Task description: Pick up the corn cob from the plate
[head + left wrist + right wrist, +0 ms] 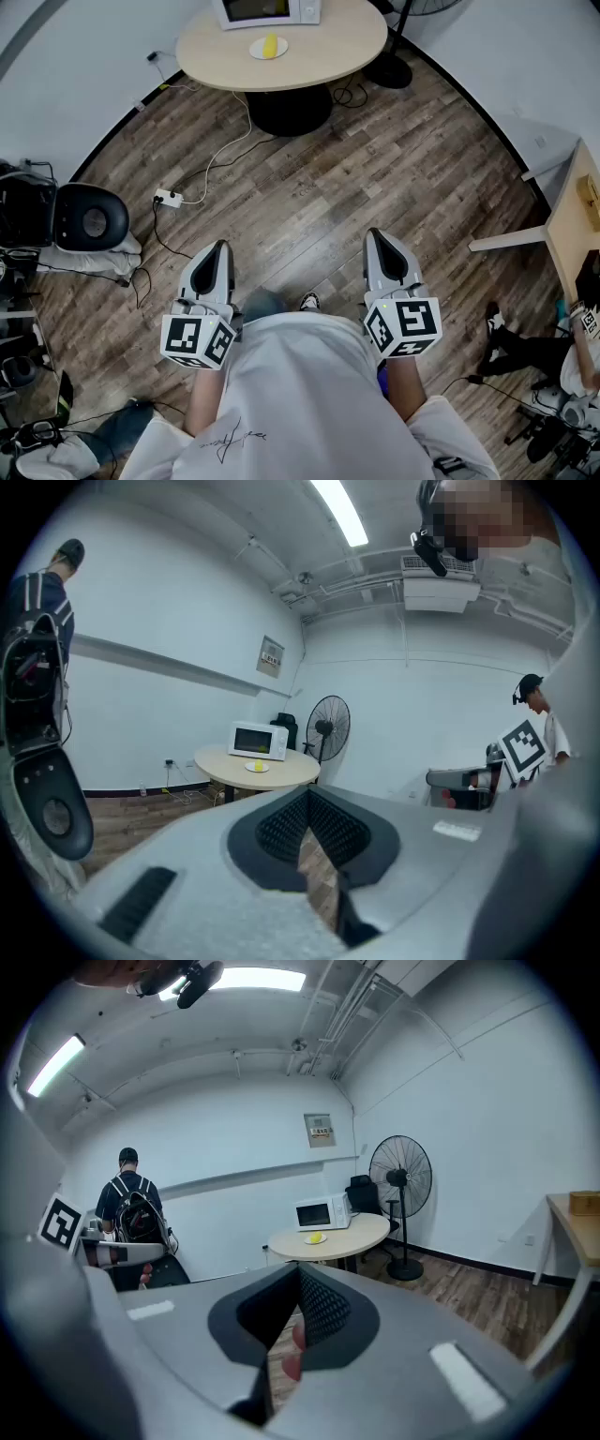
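Observation:
The yellow corn cob [270,45] lies on a small white plate [255,52] on a round wooden table [319,52], far ahead of me across the floor. Both gripper views show it small in the distance: the corn cob [258,765] and the corn cob [316,1237], each in front of a white microwave [260,741]. My left gripper [217,248] and right gripper [377,236] are held side by side at waist height and point toward the table. Both are shut with nothing between the jaws. The left gripper [307,794] and right gripper [298,1274] fill the bottom of their own views.
Wood floor lies between me and the table. A power strip [169,197] with cables runs across it on the left. A black office chair [89,217] stands at the left, a desk [572,220] at the right and a floor fan [400,1185] beside the table. A person with a backpack [136,1213] stands nearby.

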### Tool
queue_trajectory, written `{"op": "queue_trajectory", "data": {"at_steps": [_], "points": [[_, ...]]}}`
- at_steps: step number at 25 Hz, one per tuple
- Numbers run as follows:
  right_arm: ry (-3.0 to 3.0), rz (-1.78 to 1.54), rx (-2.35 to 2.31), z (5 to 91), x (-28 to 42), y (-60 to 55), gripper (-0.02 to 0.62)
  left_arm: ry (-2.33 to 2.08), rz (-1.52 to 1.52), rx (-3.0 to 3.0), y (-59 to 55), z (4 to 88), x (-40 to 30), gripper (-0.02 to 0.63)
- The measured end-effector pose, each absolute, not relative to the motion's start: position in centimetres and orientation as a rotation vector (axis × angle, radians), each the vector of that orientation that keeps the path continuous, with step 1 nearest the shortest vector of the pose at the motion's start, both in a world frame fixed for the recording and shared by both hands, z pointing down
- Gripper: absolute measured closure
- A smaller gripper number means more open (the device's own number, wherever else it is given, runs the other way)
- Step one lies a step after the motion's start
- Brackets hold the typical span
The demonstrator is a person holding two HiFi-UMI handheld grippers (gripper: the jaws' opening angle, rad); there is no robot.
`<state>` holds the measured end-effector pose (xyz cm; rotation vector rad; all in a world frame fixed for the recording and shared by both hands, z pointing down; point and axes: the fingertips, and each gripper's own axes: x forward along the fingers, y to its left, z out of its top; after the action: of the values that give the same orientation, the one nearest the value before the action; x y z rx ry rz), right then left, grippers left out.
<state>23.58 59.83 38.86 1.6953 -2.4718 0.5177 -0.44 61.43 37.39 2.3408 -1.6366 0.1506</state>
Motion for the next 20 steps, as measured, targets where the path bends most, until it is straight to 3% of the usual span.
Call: {"op": "queue_trajectory", "data": {"at_steps": [20], "points": [[-2.485,0.699,1.644,40.8,22.1,55.7,0.583,-1.592,0.223,2.304,56.4,40.3,0.0,0.607]]}}
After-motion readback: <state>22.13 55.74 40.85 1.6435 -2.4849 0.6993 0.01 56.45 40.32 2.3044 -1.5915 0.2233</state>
